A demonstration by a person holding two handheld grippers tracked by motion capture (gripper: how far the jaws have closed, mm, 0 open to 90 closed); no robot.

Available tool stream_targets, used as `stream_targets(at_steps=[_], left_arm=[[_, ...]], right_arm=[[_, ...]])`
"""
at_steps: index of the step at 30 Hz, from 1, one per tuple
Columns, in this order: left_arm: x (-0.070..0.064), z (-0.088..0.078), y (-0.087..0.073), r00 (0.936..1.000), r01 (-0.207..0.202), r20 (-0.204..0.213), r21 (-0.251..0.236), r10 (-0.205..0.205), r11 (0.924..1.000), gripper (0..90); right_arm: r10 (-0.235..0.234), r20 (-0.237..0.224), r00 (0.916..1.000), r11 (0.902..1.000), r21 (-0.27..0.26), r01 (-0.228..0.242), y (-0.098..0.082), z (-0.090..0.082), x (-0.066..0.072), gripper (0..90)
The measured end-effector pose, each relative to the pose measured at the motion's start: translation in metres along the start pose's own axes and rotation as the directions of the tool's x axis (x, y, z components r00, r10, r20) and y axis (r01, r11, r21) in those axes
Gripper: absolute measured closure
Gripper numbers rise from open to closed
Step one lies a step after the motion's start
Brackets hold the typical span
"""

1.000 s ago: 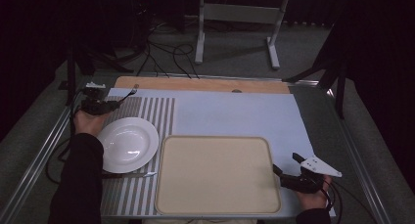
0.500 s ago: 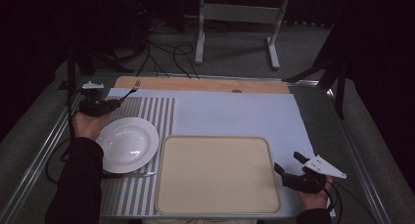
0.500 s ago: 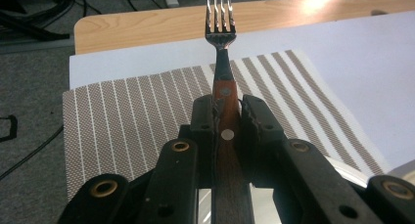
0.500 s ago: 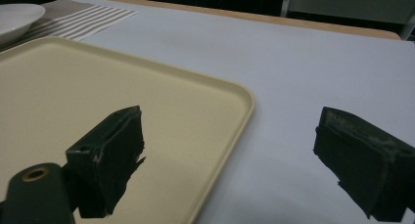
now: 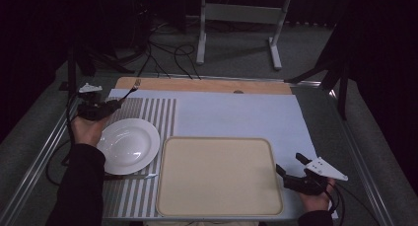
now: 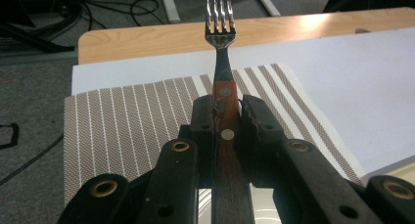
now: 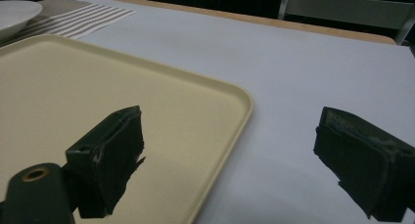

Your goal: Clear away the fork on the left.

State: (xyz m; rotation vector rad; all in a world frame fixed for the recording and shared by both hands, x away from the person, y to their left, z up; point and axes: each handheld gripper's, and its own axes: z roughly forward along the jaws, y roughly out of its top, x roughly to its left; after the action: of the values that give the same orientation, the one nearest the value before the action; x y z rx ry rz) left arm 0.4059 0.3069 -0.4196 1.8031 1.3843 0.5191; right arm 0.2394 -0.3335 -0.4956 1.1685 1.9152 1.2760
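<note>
A fork [image 6: 220, 33] with a reddish wooden handle is clamped between the jaws of my left gripper [image 6: 226, 117], its tines pointing away toward the wooden table edge. From above, the left gripper [image 5: 116, 103] hovers over the far left corner of the striped placemat [image 5: 157, 117], and the fork [image 5: 130, 90] sticks out beyond it. A white plate [image 5: 129, 144] sits just in front of that hand. My right gripper [image 5: 292, 170] rests at the front right, open, beside the right rim of the beige tray [image 5: 219, 175]. Nothing lies between the right gripper's [image 7: 235, 155] pads, and the tray corner [image 7: 230, 94] is just ahead.
A pale sheet [image 5: 236, 115] covers the table's middle and right. A dark-handled utensil [image 5: 130, 176] lies on the placemat in front of the plate. A wooden strip [image 5: 197, 84] runs along the far edge. Metal rails border the table; cables and a stand are on the floor beyond.
The left gripper has lifted slightly with the fork, whose tines now reach farther toward the wooden strip. The right gripper has stayed put.
</note>
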Motion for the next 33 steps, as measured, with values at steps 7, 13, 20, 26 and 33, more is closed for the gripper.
stream_targets(at_steps=[7, 13, 20, 26, 33], left_arm=[[-0.007, -0.013, -0.001, 0.9999, -0.016, -0.002, -0.036, 0.016, 0.9992, 77.5], [-0.012, -0.018, -0.003, 0.9999, -0.014, -0.006, -0.051, 0.014, 0.9986, 77.6], [-0.024, -0.021, -0.010, 1.0000, -0.008, 0.000, -0.075, 0.008, 0.9971, 77.5], [-0.035, -0.023, -0.013, 0.9995, -0.032, -0.004, -0.086, 0.032, 0.9958, 77.6], [-0.048, -0.026, -0.014, 0.9985, -0.054, -0.006, -0.097, 0.054, 0.9938, 77.5]], right_arm=[[-0.008, -0.001, 1.0000, 1.0000, 0.000, 0.008, 0.000, 0.001, 0.001, 10.6], [-0.009, 0.000, 1.0000, 1.0000, -0.003, 0.009, 0.000, 0.000, 0.001, 10.6], [-0.011, -0.002, 0.9999, 0.9999, 0.000, 0.011, 0.000, 0.001, 0.002, 10.6], [-0.012, -0.004, 0.9999, 0.9999, -0.001, 0.012, 0.001, 0.002, 0.002, 10.6], [-0.013, -0.007, 0.9999, 0.9999, 0.000, 0.013, 0.001, 0.002, 0.002, 10.6]])
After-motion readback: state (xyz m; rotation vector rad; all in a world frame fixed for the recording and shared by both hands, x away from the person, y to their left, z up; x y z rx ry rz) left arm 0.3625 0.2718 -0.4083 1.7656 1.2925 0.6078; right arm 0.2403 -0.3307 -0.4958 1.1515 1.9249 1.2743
